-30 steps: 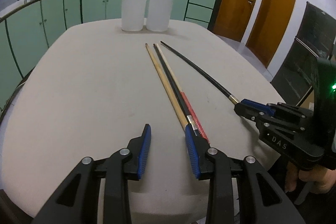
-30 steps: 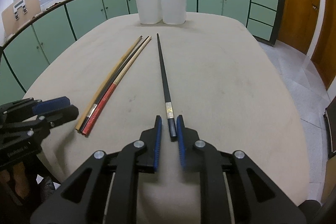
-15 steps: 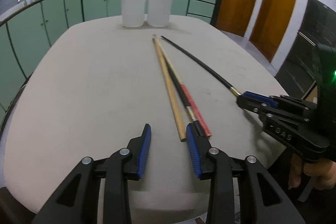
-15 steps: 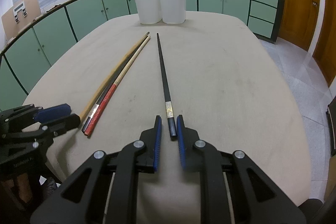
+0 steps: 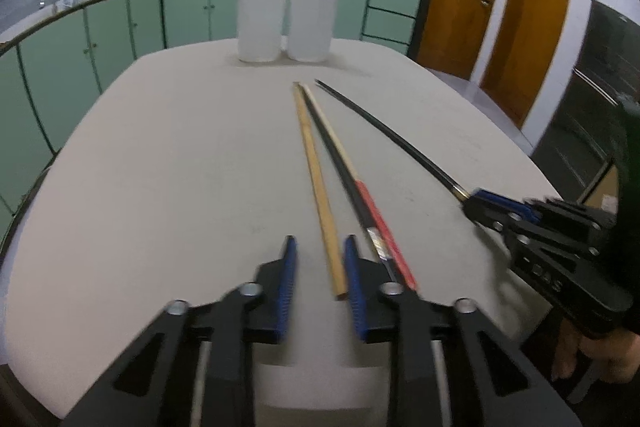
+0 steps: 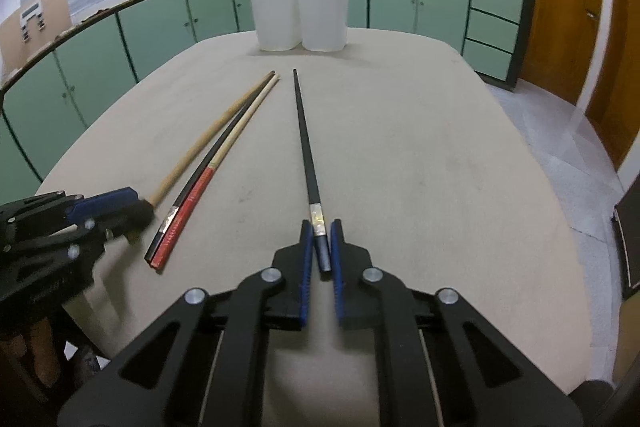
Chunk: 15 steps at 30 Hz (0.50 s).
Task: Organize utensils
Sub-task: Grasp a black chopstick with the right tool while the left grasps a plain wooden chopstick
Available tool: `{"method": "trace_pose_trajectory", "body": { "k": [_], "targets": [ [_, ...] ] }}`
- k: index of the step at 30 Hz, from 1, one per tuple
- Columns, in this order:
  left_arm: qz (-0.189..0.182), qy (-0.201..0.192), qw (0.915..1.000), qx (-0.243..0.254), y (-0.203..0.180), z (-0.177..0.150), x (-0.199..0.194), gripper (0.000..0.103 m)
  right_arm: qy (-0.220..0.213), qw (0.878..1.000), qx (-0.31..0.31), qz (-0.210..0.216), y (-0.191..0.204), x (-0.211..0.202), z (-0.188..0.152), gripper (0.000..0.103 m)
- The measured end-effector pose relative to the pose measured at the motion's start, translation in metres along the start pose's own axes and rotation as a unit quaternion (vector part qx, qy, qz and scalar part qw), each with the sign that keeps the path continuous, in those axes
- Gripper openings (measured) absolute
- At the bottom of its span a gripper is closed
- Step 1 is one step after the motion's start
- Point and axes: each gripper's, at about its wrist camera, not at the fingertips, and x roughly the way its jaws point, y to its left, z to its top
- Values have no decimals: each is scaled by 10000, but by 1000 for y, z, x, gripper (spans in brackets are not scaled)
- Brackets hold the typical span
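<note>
On table (image 6: 440, 155) | four chopsticks (image 6: 224, 139) unsorted, holders (image 6: 300, 11) part-filled | right gripper (image 6: 319, 247) pinching black chopstick (image 6: 306, 155) | left gripper (image 5: 320, 279) spread around wooden chopstick (image 5: 316, 179)

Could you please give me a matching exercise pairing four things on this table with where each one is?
Things:
1. plain wooden chopstick
2. lone black chopstick
3. red-handled chopstick
4. white holders

Places:
A. far end of the table
B. between the right gripper's blue pads
C. end between the left gripper's open fingers
D. flat beside a black chopstick, ungripped

Pairs: 1-C, 2-B, 3-D, 4-A
</note>
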Motion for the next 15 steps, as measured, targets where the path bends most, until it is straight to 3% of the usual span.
{"method": "trace_pose_trajectory", "body": {
  "k": [1, 6, 9, 11, 12, 13, 15],
  "targets": [
    [84, -32, 9999, -43, 3, -1, -1, 8, -16, 10000, -9, -53, 1, -1, -1, 8],
    [570, -154, 9975, -376, 23, -2, -6, 7, -65, 9997, 21, -237, 2, -3, -2, 8],
    [641, -102, 9965, -520, 29, -4, -9, 7, -89, 9990, 144, -406, 0, -5, -2, 8],
    [640, -52, 9970, -430, 27, -7, -12, 7, -43, 9995, 165, -255, 2, -6, -3, 13],
    [619, -40, 9973, -388, 25, -8, -14, 10, -46, 9996, 115, -235, 5, -7, -4, 14],
    [570, -27, 9978, -346, 24, -10, -15, 22, -42, 9997, 40, -216, 8, -8, -5, 18],
    [501, -43, 9984, -250, 21, -14, -17, 33, -56, 9997, 1, -236, 10, -10, -7, 18]
  ]
}}
